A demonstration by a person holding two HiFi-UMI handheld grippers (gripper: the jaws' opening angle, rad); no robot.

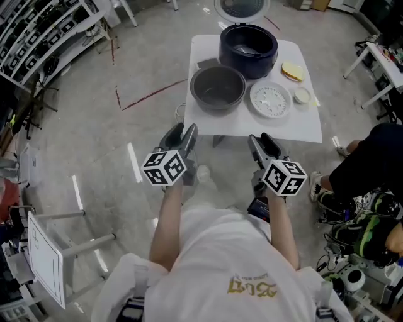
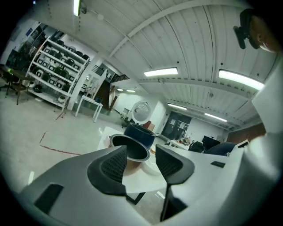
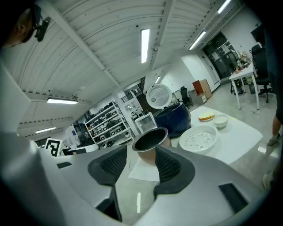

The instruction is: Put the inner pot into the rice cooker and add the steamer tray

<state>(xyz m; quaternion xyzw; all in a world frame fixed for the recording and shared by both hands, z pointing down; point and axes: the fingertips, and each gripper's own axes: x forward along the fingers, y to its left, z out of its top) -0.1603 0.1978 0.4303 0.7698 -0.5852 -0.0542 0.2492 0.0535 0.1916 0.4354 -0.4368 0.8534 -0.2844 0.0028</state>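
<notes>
The grey inner pot (image 1: 217,88) (image 2: 130,149) (image 3: 149,139) stands empty on the white table (image 1: 252,129), at its front left. Behind it is the dark blue rice cooker (image 1: 248,49) (image 2: 139,133) (image 3: 173,118) with its lid (image 1: 241,7) up. The white perforated steamer tray (image 1: 271,99) (image 3: 199,139) lies flat to the right of the pot. My left gripper (image 1: 181,133) (image 2: 139,155) and right gripper (image 1: 259,142) (image 3: 141,162) hover side by side short of the table's near edge. Both are open and empty, and both point toward the pot.
A small white bowl (image 1: 302,95) and a yellow sponge-like piece (image 1: 292,71) sit at the table's right side. A seated person (image 1: 371,163) is close on the right. Shelving (image 1: 38,31) lines the far left, and a white frame (image 1: 50,251) stands at near left.
</notes>
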